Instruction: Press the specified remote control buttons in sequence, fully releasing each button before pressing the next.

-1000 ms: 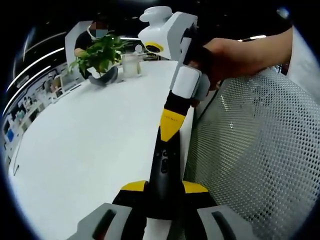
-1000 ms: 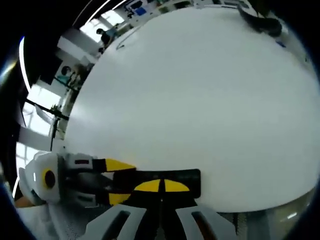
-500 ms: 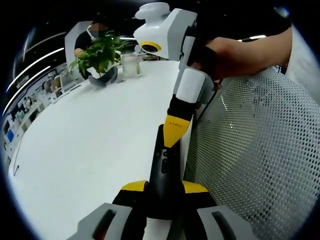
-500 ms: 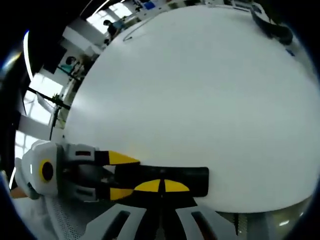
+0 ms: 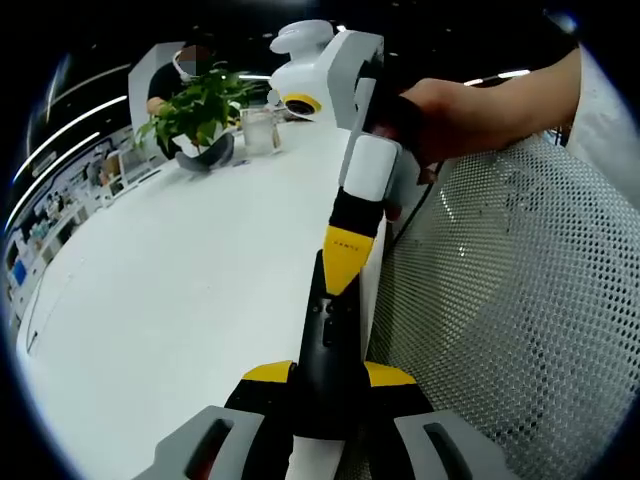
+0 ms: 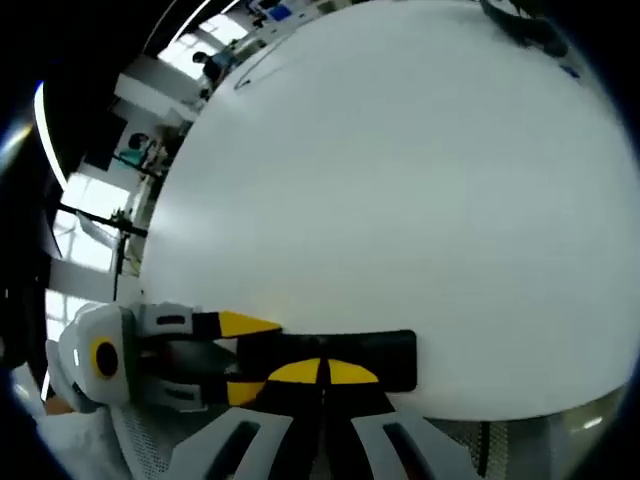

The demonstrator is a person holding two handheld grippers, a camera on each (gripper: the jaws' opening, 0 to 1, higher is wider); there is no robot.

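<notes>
A slim black remote control lies along the white table's edge, its near end clamped between the yellow pads of my left gripper. My right gripper, held by a person's hand, comes down from the upper right with its yellow tips together, resting on the remote's far half. In the right gripper view, the right gripper is shut, its tips on top of the remote control. The left gripper reaches in from the left, gripping the remote's end.
The white table stretches away to a potted plant and a glass jar, with a seated person behind. A white mesh chair stands close on the right. A dark object lies at the table's far side.
The right gripper's tip has shifted only slightly along the remote and stays on it. The left gripper keeps its hold. Both views wobbled a little.
</notes>
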